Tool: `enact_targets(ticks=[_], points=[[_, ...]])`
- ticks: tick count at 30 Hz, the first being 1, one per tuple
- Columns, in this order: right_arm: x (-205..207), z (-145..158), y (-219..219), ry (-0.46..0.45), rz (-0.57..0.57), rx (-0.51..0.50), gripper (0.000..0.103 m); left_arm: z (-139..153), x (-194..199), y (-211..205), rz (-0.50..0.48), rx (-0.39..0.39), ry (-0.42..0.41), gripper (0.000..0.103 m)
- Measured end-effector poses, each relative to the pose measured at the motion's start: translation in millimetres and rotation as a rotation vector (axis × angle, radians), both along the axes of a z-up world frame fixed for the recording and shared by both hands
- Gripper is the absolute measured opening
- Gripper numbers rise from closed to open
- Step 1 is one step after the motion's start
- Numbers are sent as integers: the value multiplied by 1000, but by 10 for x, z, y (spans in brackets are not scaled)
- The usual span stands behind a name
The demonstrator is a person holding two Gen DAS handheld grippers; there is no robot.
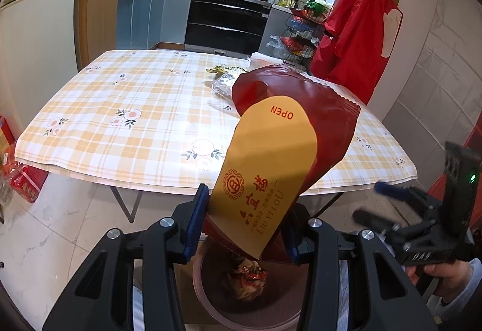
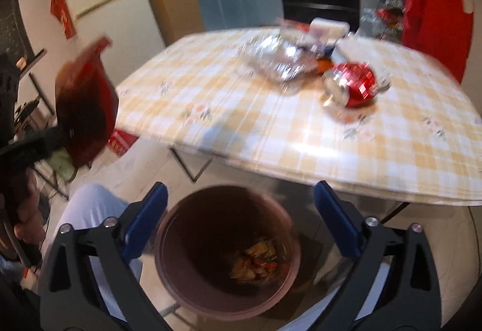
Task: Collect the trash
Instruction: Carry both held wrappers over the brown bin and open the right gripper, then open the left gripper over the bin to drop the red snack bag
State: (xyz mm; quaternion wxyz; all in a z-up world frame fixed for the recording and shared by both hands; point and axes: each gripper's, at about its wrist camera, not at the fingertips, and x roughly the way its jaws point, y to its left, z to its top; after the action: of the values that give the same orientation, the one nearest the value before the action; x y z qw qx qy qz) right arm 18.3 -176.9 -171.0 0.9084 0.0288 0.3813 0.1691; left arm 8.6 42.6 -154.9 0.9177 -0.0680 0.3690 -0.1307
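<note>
Two grippers are working over one brown round bin [image 2: 226, 252] standing on the floor at the near edge of the checked surface [image 2: 271, 126]. Item in hand: a dark red snack pouch [image 1: 301, 126] with a mustard-yellow label panel reading "OPEN" upside down at its rounded end; it is standing up and tilting away between the jaws of the left gripper [image 1: 244, 222], which are clenching on its lower end directly above the bin mouth. Its zigzag-cut seam is showing along the upper right edge, and it is looking flat, light and empty. The right gripper [image 2: 241, 222] is hovering over the bin with its jaws spread wide and nothing between them; crumpled wrappers [image 2: 256, 261] are already lying at the bottom of the bin. Step in hand, by my reading: the drop-off stage, with the right side's load seemingly deposited and the pouch waiting its turn. The next move is calling for the left jaws to let go while the pouch is hanging over the opening, perhaps after tipping it lower so it is not catching the rim. Remaining on the surface, well apart from the bin: a crinkled silver foil bag [image 2: 277, 60] and a red wrapper [image 2: 355, 84], both blurred, probably awaiting collection.
</note>
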Motion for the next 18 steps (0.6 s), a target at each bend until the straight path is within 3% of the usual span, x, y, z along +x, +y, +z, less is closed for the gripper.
enact_targets(ticks=[10, 18], points=[[-52, 192, -405, -128, -172, 84, 97, -35, 18, -81, -24, 27, 18, 44], [-35, 124, -634, -122, -243, 127, 97, -107, 31, -282, -80, 66, 41, 44]])
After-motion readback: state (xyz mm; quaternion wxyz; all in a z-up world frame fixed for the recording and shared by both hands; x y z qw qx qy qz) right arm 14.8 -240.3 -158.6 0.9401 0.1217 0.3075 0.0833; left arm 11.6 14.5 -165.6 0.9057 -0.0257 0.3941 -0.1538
